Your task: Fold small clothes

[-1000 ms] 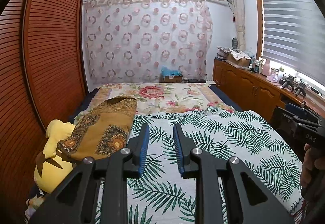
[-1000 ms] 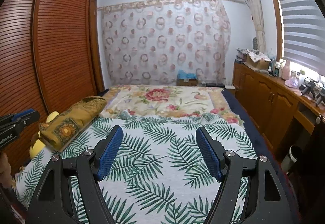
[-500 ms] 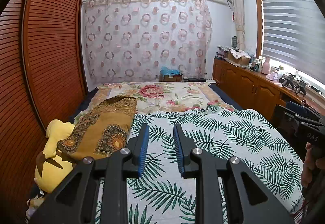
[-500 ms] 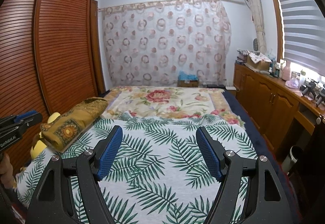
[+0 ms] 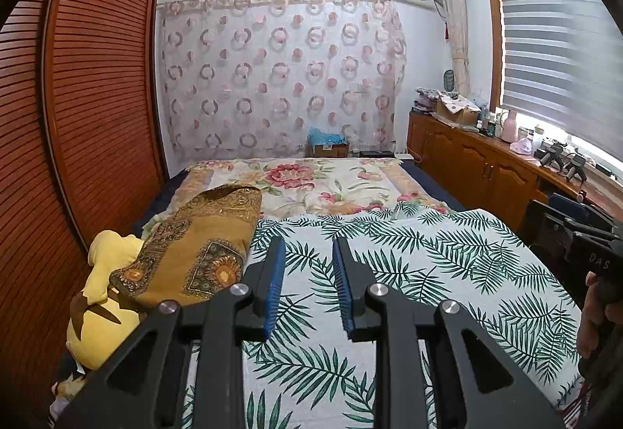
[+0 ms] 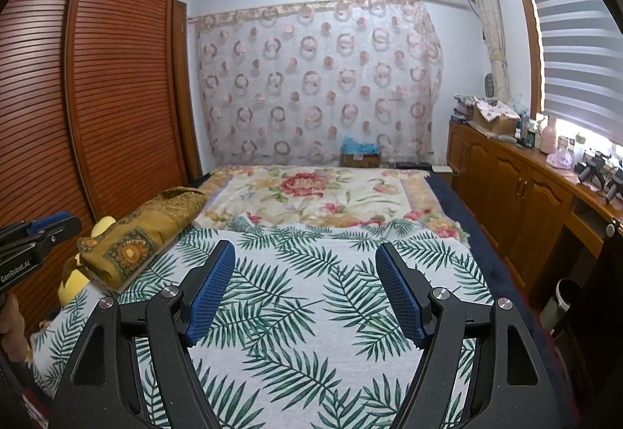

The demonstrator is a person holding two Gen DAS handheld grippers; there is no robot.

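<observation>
The left gripper (image 5: 307,283) hangs above the palm-leaf sheet (image 5: 428,273) with its blue pads a narrow gap apart and nothing between them; the right gripper (image 6: 305,296) hangs over the same sheet, spread wide and empty. No small garment can be told apart with certainty; the only folded cloth in view is the mustard patterned textile (image 5: 202,250) at ten o'clock of the left gripper, partly covering a yellow plush toy (image 5: 101,296). Beyond lie a floral blanket (image 6: 311,191) at twelve o'clock, a louvred wardrobe (image 6: 117,86) at nine and a wooden cabinet (image 6: 518,195) at three.
</observation>
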